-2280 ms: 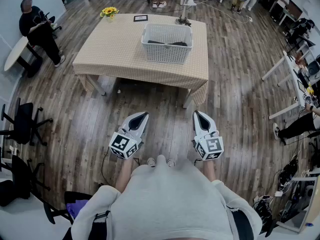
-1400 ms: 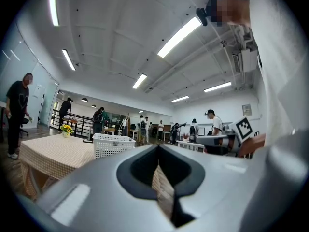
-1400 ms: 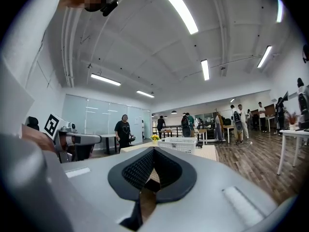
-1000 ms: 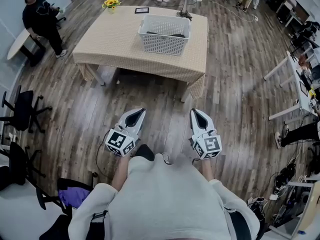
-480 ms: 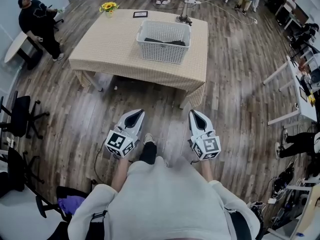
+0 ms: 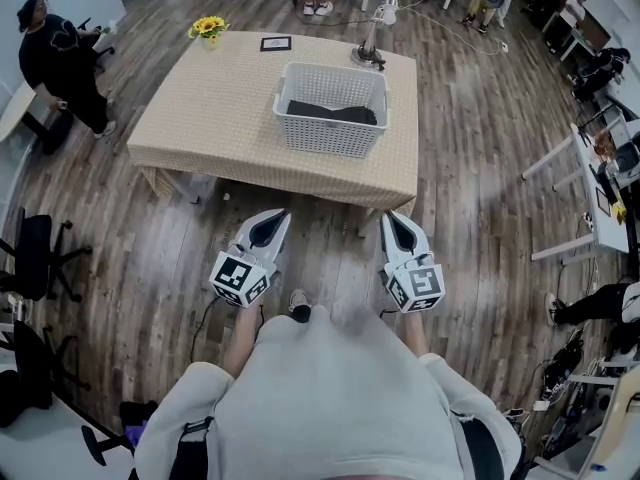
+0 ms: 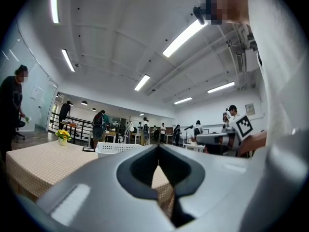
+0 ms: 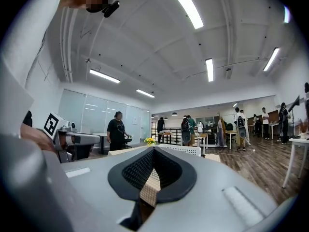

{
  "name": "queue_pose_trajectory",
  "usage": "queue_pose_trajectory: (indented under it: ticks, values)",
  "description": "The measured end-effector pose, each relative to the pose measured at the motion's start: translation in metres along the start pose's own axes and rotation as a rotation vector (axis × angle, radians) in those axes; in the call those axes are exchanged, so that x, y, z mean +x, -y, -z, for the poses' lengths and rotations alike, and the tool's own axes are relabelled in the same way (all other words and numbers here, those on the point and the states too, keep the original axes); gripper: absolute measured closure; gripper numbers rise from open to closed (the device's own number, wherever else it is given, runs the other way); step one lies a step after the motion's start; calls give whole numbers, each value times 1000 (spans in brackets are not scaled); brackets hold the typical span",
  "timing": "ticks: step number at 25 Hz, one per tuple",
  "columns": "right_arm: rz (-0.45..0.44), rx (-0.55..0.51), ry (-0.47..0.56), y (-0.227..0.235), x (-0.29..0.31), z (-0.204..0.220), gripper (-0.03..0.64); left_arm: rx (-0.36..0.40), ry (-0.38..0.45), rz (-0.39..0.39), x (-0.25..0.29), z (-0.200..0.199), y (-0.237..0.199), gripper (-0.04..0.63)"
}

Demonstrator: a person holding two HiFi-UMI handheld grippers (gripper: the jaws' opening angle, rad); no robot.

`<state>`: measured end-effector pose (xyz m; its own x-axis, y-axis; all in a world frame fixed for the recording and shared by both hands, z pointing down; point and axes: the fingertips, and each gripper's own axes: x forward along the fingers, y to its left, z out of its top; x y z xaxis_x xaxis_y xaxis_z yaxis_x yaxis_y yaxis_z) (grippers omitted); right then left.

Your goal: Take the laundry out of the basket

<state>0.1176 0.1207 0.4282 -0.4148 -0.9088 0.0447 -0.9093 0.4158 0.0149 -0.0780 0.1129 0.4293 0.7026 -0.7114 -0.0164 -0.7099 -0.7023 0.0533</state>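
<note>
A: Where is the laundry?

B: The dark laundry [image 6: 335, 111] lies in the white basket [image 6: 325, 136] at 12 o'clock, on the desk [image 6: 210, 98], nearer its right edge.

A: And the grippers?

B: The left gripper [image 6: 277, 215] and right gripper [image 6: 390, 217] have their fingers pressed together and hold nothing, just before the desk's near edge. The wood floor [image 6: 470, 168] is open at 3 o'clock.

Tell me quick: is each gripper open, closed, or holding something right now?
Left gripper: closed, jaws together, holding nothing.
Right gripper: closed, jaws together, holding nothing.
</note>
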Motion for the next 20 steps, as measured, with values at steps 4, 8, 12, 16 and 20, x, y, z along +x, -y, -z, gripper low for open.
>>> queue_pose_trajectory:
  ticks: [4,8,12,16,20]
  values:
    - [8,-4,-4,-3,40,-1,618,-7,6,5,13,-1,-37,588]
    - [24,-6,0,-6,68,0,618,0,3,9,19,1,-70,588]
    - [38,1,-17,-4,85,6,618,-12,1,12,29,4,-91,588]
    - [40,9,-28,5,103,14,618,-17,-14,19,44,11,-103,588]
    - [38,19,-33,18,127,21,618,-29,-23,15,63,19,-119,588]
